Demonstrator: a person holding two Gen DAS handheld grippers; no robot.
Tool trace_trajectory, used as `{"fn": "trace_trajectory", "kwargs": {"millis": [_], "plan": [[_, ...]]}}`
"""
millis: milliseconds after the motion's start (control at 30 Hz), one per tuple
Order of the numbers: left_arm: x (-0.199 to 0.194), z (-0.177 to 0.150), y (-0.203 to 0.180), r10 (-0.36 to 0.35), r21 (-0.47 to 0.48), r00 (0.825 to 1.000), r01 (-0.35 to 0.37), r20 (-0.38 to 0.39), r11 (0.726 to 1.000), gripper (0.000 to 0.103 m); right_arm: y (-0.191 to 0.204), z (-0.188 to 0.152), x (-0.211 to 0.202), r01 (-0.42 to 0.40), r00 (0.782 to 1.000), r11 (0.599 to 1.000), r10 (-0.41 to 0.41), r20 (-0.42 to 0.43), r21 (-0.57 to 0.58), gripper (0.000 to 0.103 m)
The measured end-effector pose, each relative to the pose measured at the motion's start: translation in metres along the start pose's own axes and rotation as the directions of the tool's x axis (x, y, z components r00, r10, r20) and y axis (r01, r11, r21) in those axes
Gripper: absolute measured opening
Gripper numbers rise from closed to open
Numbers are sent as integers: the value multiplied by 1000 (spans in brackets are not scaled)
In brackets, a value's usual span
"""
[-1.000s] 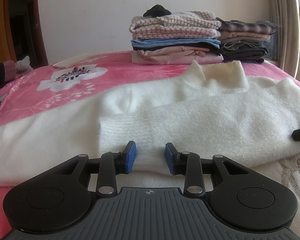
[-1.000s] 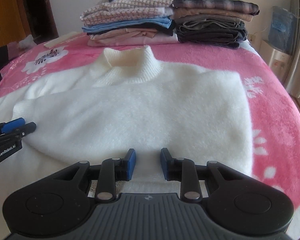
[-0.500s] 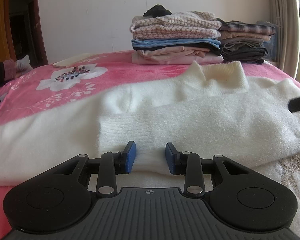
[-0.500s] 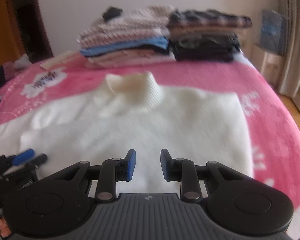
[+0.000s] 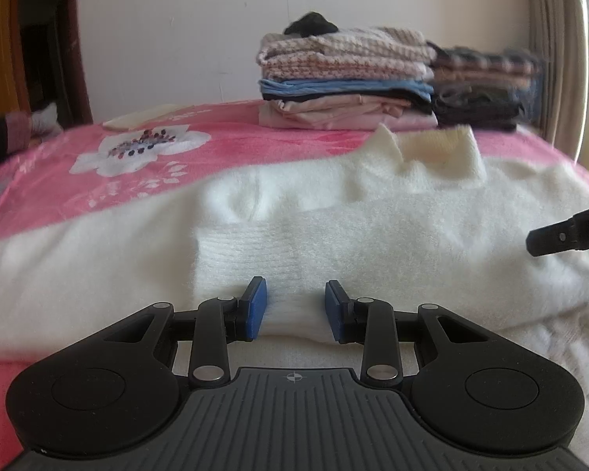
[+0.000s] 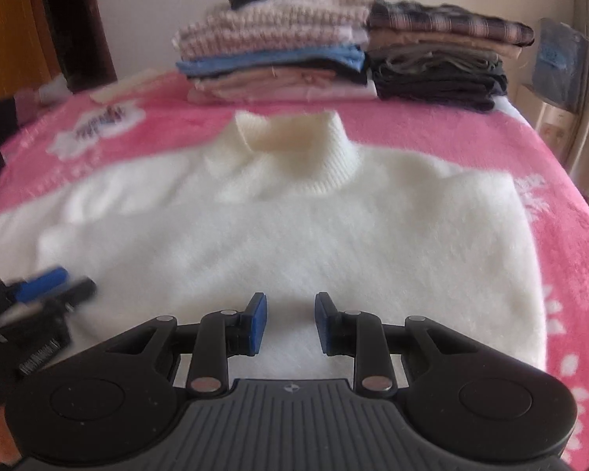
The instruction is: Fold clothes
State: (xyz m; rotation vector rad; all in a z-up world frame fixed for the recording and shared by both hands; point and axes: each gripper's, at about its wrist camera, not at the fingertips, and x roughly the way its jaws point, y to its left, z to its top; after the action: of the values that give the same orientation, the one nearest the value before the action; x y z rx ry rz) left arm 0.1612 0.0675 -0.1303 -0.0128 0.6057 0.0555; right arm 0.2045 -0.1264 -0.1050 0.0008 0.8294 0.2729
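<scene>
A white sweater (image 6: pixel 294 235) lies flat on the pink blanket (image 6: pixel 471 137), collar toward two stacks of folded clothes (image 6: pixel 345 47) behind it. The left gripper (image 5: pixel 294 308) sits at the sweater's near edge — a fold of the folded-over sleeve (image 5: pixel 294 247) lies between its blue pads, though whether they pinch it cannot be told. The right gripper (image 6: pixel 289 322) hovers over the sweater's lower body — jaws apart, holding nothing.
</scene>
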Motion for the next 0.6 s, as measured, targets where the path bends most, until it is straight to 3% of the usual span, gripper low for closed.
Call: {"fn": "trace_trajectory", "kwargs": {"millis": [133,233,333,467,600], "plan": [[-4,1,10,-37,-78,999,37,6,996,36,8,3,-4,-25,999,999,26,42,-23,28],[-12,1,16,-42,-122,999,44,18,992,36,14,-4,13,-29,999,999,28,-29,-37,29],[-31,4,25,-17,-165,999,24,43,986,37,23,-5,15,-4,1000,998,2,-29,-68,30],[-51,0,44,54,-203,998,-44,44,978,41,26,1,2,-58,998,998,58,3,-24,30],[-58,-4,77,135,-301,991,-130,-6,945,41,34,2,-2,-91,995,995,93,43,-39,30]]}}
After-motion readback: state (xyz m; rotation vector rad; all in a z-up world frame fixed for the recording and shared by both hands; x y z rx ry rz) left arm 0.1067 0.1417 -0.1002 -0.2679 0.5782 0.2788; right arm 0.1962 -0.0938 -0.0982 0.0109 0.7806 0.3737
